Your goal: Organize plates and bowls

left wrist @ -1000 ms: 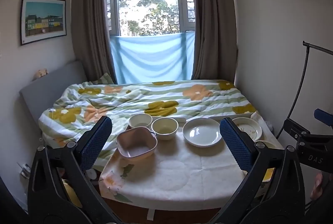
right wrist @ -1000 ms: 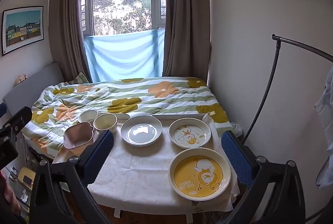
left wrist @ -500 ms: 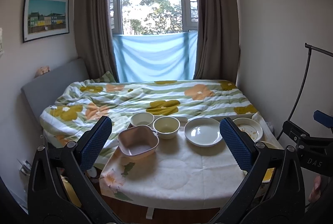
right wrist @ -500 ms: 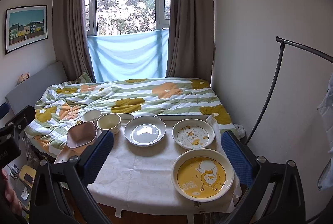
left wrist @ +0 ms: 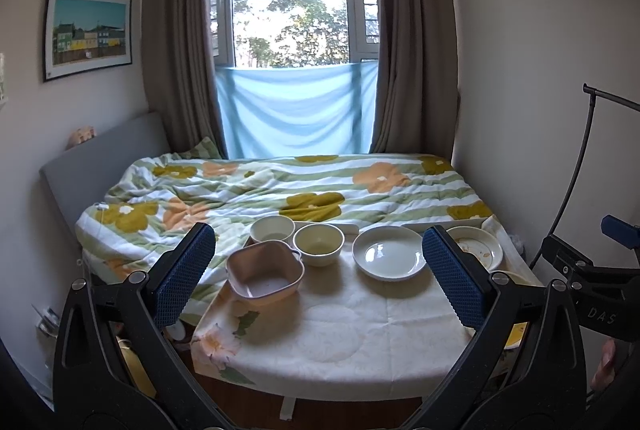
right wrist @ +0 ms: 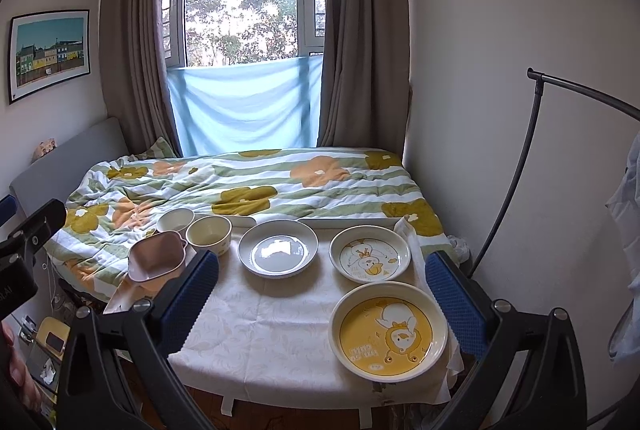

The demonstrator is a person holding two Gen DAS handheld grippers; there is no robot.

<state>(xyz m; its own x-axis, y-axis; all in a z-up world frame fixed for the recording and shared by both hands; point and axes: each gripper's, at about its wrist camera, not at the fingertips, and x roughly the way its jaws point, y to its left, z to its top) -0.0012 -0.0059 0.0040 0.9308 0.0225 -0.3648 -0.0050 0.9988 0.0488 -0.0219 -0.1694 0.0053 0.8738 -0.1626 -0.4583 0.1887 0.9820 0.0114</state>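
On the cloth-covered table (right wrist: 272,334) stand a pink square bowl (left wrist: 264,275) (right wrist: 157,257), a white bowl (left wrist: 273,229) (right wrist: 175,220) and a cream bowl (left wrist: 319,243) (right wrist: 209,234) at the left. A plain white plate (left wrist: 389,257) (right wrist: 278,253) sits mid-table. A white duck plate (right wrist: 369,253) (left wrist: 478,250) and a larger yellow duck plate (right wrist: 387,335) lie at the right. My left gripper (left wrist: 318,276) is open, held short of the table and holding nothing. My right gripper (right wrist: 322,296) is open too, above the near edge and holding nothing.
A bed with a flowered quilt (left wrist: 288,190) butts against the table's far edge. A wall and a curved black stand pole (right wrist: 516,174) lie to the right. The right gripper's body (left wrist: 592,282) shows at the right of the left view. Floor clutter (right wrist: 48,342) lies lower left.
Both cameras have drifted slightly; the dishes sit a little lower and further right in view. Nothing on the table has moved and both grippers stay open.
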